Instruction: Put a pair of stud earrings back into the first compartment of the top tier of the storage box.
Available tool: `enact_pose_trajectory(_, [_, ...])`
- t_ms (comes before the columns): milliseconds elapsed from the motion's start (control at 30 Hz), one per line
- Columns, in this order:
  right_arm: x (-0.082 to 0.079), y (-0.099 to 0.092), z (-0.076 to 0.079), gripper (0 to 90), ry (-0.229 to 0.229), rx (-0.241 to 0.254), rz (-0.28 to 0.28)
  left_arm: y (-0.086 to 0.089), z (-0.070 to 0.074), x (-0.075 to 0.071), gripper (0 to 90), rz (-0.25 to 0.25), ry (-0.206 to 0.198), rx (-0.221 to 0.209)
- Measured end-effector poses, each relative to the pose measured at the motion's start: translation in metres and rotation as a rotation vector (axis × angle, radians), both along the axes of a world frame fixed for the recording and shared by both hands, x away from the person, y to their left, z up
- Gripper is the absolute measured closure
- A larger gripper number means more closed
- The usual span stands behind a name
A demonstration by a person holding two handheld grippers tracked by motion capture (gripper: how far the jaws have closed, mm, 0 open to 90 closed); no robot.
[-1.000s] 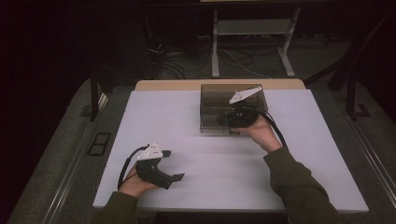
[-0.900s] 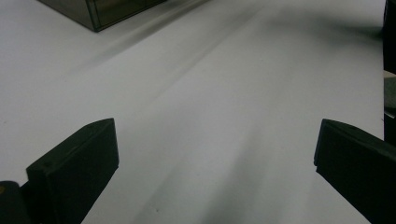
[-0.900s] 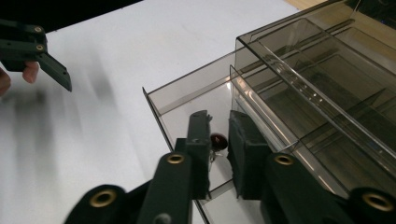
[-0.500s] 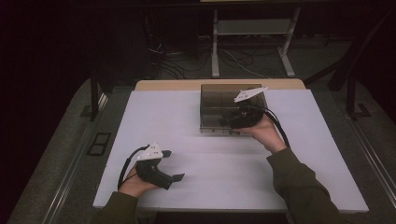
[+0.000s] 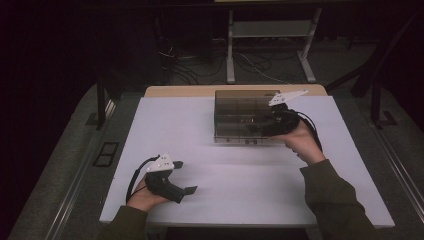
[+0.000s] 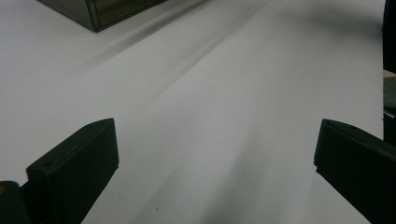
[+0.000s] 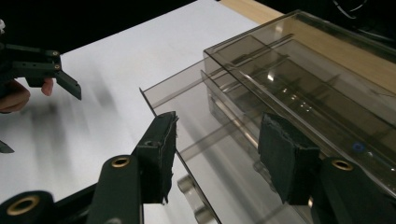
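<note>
Right claw (image 7: 217,154) agape at smoked drawer box (image 5: 243,116)

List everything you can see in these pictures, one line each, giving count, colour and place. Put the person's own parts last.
Box: one, smoky clear plastic with dividers inside, far middle of the table; a drawer sticks out of it.
Table: one, white top with a wood strip at its far edge, centre.
Stand: one, grey metal, on the floor beyond the table.
Cables: several, dark, on the floor beyond the table.
Left gripper: one, black, near left of the table, fingers wide apart over bare tabletop.
Right gripper: one, black, at the box's right side, fingers apart around the drawer.
Sleeves: two, dark green, near edge.
</note>
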State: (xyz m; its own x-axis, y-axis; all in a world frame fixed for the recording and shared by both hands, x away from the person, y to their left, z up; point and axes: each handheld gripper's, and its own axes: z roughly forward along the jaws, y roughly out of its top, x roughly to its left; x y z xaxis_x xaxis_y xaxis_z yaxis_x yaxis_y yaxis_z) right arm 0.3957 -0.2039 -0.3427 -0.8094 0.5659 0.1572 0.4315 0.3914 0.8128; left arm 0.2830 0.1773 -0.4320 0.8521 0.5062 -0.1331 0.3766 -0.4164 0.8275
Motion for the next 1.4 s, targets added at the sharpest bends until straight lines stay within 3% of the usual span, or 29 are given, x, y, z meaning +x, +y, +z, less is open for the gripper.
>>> enact_pose_trajectory(400, [-0.011, -0.04, 0.009, 41.9, -0.014, 0.01, -0.033, 0.001, 0.0, 0.0, 0.0, 0.0, -0.001, 0.002])
enact_pose_trajectory(833, [-0.034, -0.085, 0.001, 40.8, -0.006, -0.007, -0.087, 0.001, 0.0, 0.0, 0.0, 0.002, -0.004, 0.005])
enact_pose_trajectory(1167, [-0.048, -0.11, -0.015, 40.8, 0.014, -0.028, -0.102, 0.001, 0.001, 0.0, 0.0, 0.001, -0.006, 0.006])
enact_pose_trajectory(1400, [-0.054, -0.125, -0.033, 41.3, 0.046, -0.059, -0.143, 0.001, 0.001, -0.001, 0.0, 0.004, -0.005, 0.006])
